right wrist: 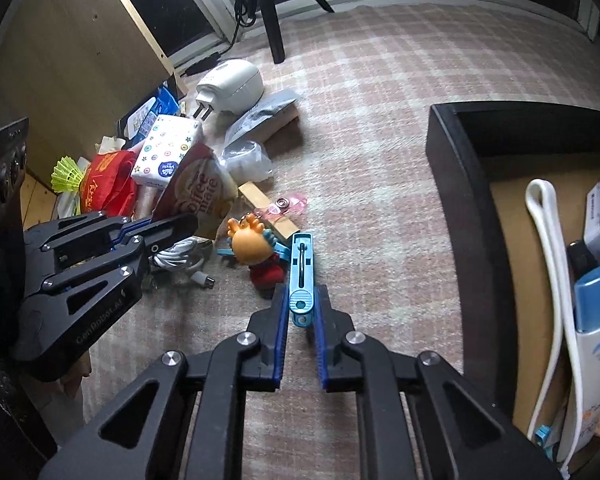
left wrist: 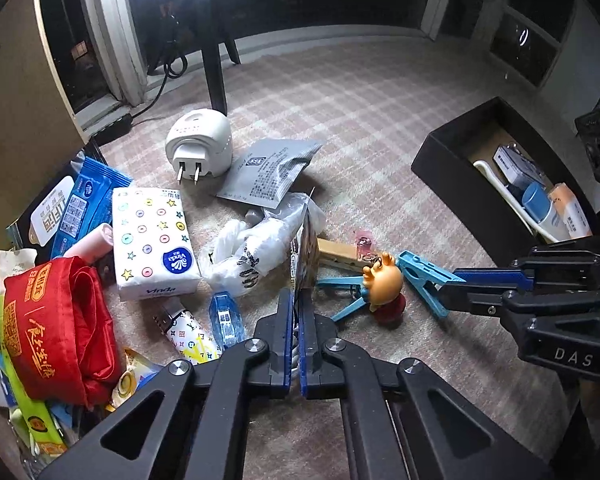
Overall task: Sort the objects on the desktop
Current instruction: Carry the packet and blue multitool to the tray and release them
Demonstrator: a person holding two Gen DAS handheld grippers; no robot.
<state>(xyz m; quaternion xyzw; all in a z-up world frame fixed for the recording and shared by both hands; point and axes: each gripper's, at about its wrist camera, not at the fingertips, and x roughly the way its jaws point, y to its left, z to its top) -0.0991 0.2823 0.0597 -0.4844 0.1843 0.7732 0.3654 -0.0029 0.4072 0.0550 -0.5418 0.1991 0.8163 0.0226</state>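
**Blue-padded grippers both clamped on items over checked cloth**

Blue pads of the left gripper (left wrist: 299,300) are pressed together on the edge of a coffee-mate sachet (right wrist: 204,196), held upright above a white cable (right wrist: 180,258). Right gripper (right wrist: 300,300) is clamped on a blue clothes peg (right wrist: 301,276), just right of an orange-headed figurine (left wrist: 382,284). Beyond these lie a wooden block (left wrist: 340,258) and a white plastic bag (left wrist: 256,248). Left: tissue pack (left wrist: 152,240) and red pouch (left wrist: 56,328). Farther off: grey sachet (left wrist: 266,174), white plug-in device (left wrist: 200,144). Far right, the black box (left wrist: 452,160) holds a blue-capped tube (left wrist: 540,204).
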